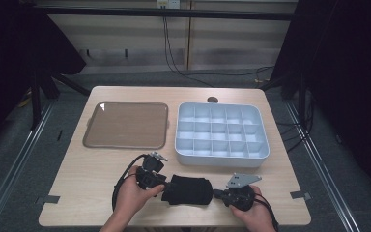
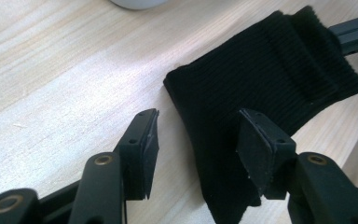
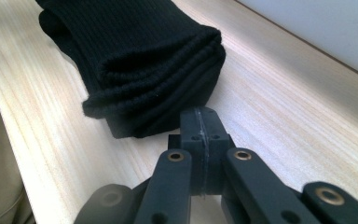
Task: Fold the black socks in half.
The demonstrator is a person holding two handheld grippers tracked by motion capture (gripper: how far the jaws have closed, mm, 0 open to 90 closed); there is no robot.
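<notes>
The folded sock is black knitted cloth, soft and ribbed, not shiny. It lies on the worktop, which is pale smooth wood with fine lines. Behind the sock, the box looks like smooth pale plastic. Beside the box, the tray is brown and a bit shiny.

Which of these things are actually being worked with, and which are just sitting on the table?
In use: black folded sock, left gripper open over one end, right gripper shut at the other end.

Lying about: brown tray, white divided box, both untouched.
</notes>
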